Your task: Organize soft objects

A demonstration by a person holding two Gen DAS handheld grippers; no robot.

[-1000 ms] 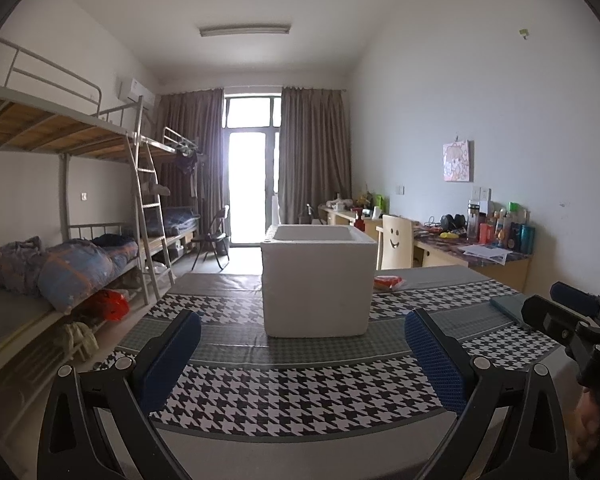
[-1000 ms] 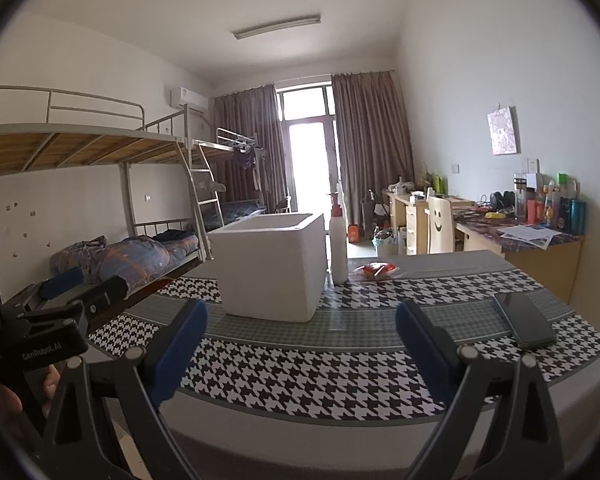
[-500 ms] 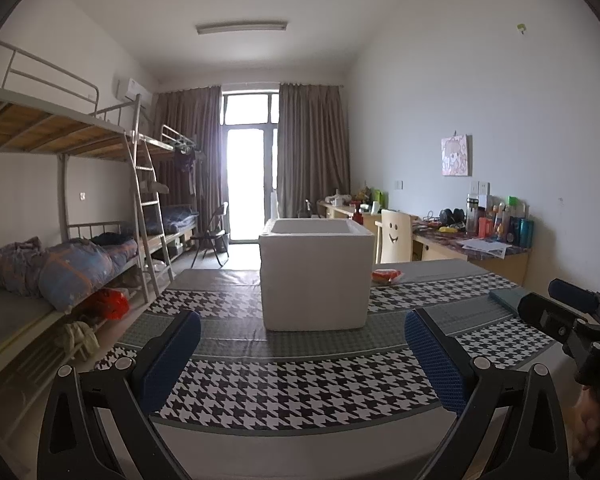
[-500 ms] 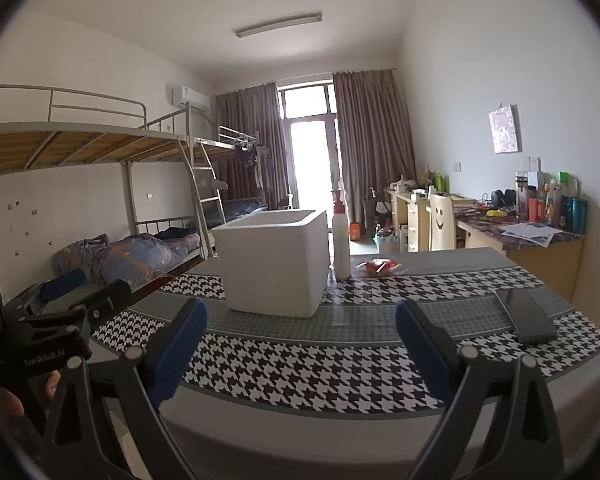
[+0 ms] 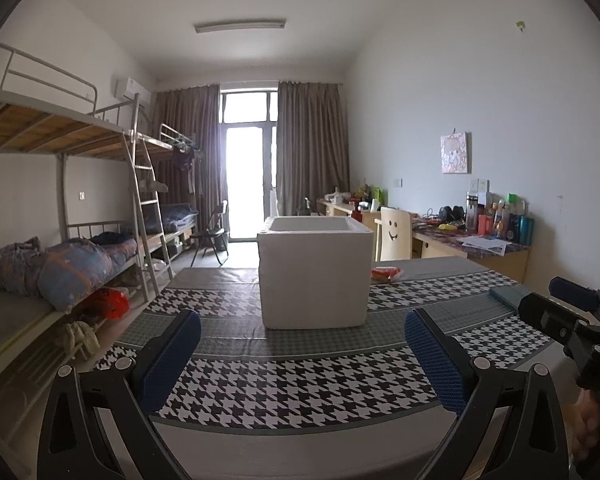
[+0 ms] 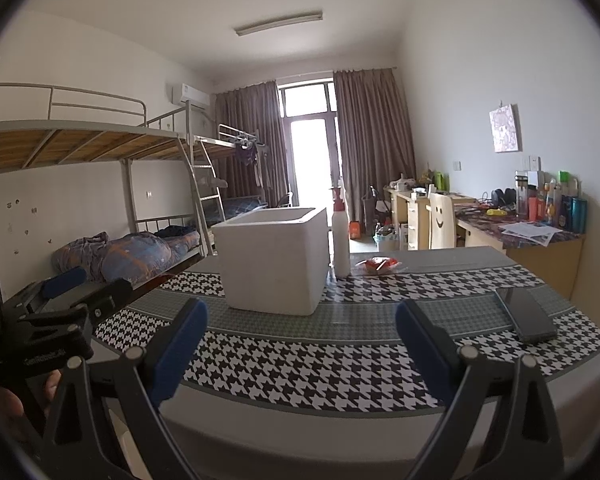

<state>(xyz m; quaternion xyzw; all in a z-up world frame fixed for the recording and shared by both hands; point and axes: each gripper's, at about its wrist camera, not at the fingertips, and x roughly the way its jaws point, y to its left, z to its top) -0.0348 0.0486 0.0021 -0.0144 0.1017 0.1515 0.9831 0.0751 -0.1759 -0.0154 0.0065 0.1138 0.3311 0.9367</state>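
Both grippers wide open and empty; white foam box (image 5: pixel 314 276) on the bench at 12 o'clock of left gripper (image 5: pixel 302 354), 11 o'clock of right gripper (image 6: pixel 300 344); no soft objects visible.

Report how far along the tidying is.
Nothing looks done yet. The left hand-held gripper and right hand-held gripper are both open and empty, above the houndstooth table. The white foam box waits; its inside is hidden. No soft objects visible on the table.
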